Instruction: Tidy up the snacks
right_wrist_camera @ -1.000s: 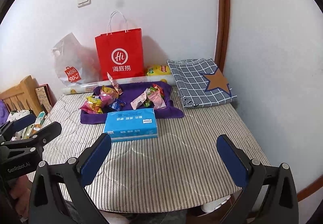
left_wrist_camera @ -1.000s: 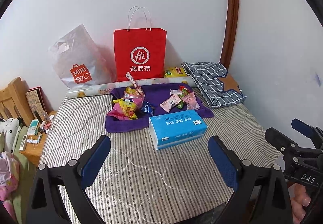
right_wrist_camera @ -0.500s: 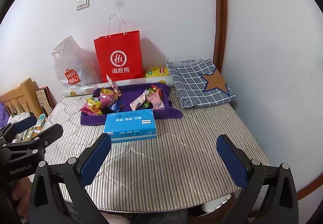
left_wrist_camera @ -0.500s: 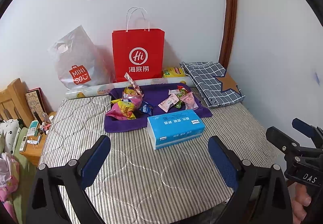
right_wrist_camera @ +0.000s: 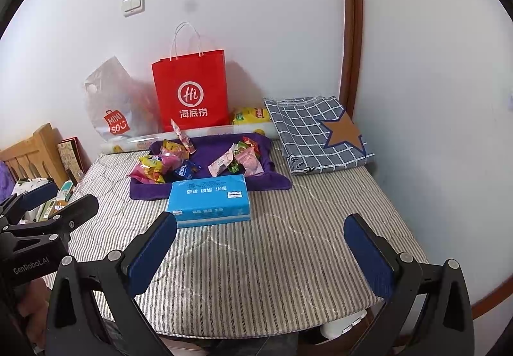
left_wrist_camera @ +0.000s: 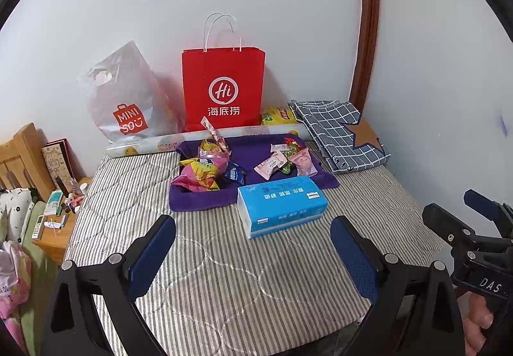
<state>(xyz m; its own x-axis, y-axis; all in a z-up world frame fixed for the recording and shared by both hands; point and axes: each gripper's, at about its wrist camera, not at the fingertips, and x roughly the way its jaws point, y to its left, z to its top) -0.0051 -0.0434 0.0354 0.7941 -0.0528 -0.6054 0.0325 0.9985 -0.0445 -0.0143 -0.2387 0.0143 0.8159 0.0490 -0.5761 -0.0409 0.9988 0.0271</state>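
Left wrist view: the snacks (left_wrist_camera: 221,165) are seen scattered on a purple cloth (left_wrist_camera: 253,192) at 12 o'clock, well apart from the left gripper (left_wrist_camera: 253,255), whose fingers are spread wide and hold nothing. A tissue box (left_wrist_camera: 282,203) lies just in front of the cloth, between the fingers and the snacks. In the right wrist view the right gripper (right_wrist_camera: 259,252) is likewise wide open and empty, with the box (right_wrist_camera: 210,200) at 11 o'clock and the snacks (right_wrist_camera: 160,165) beyond it.

Several risks are judged from this layout. The box could be knocked or pushed into the wrappers if a low reach is made straight over it. The thin, crinkly packets may slip from the fingers, or the cloth may be pinched with them and dragged, spilling the rest. The red bag (left_wrist_camera: 224,86) behind, standing upright, could be toppled by an overshoot. With both grippers converging on one small pile, a collision between them is also possible.
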